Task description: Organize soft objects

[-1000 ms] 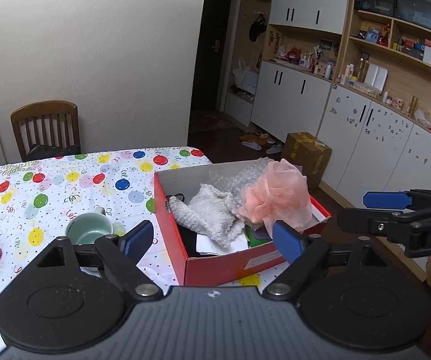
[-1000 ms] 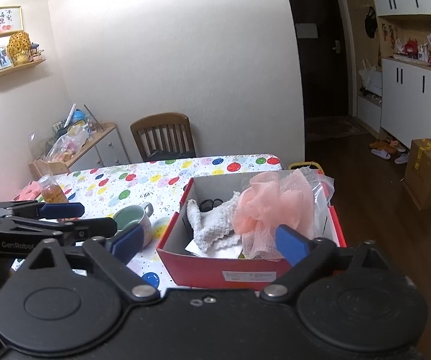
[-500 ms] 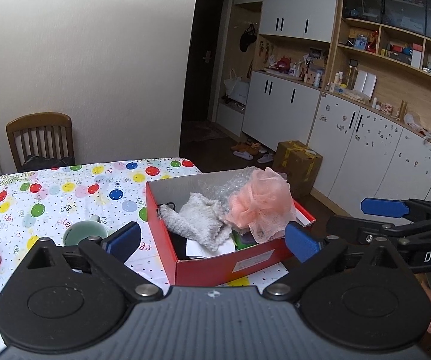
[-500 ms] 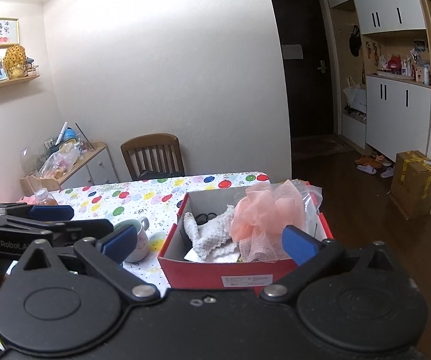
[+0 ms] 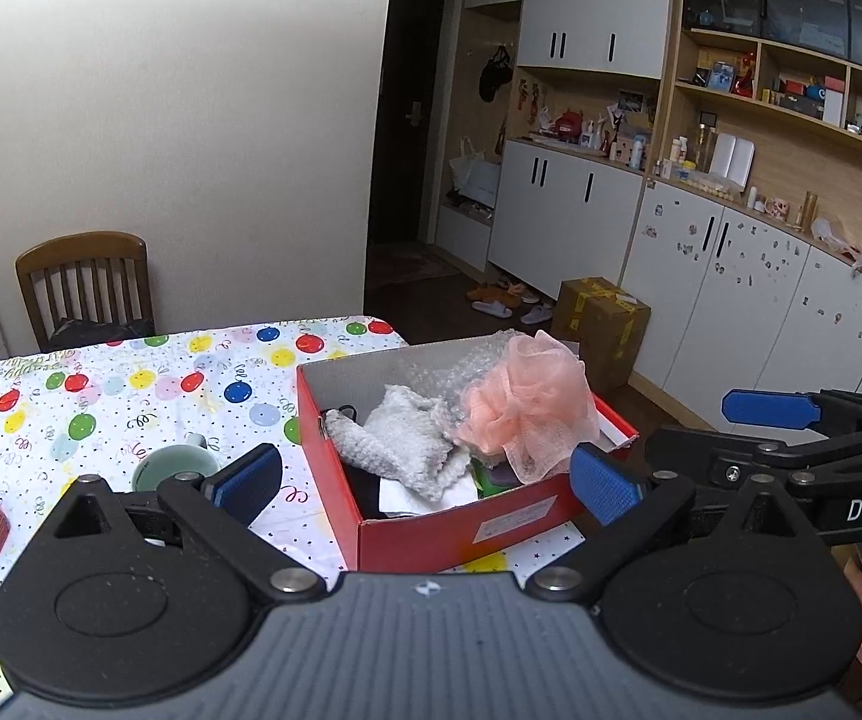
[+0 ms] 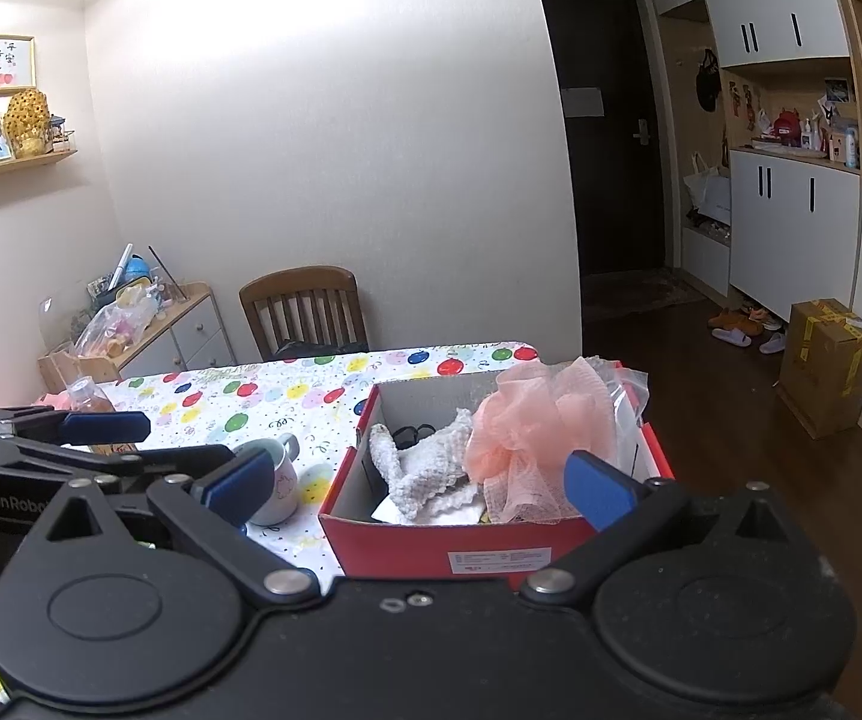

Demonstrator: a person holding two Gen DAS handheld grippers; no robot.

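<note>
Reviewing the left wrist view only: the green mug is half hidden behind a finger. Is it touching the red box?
Observer: No. The right wrist view shows the mug upright, handle toward the far side of the table, with a strip of tablecloth between it and the red shoebox.
Reviewer: Is the right hand-held gripper holding anything?
Observer: No. The right hand-held gripper is open and grips nothing.
Reviewer: What is behind the pink puff?
Observer: A clear plastic bag stands up behind the pink mesh bath puff, inside the box.
</note>
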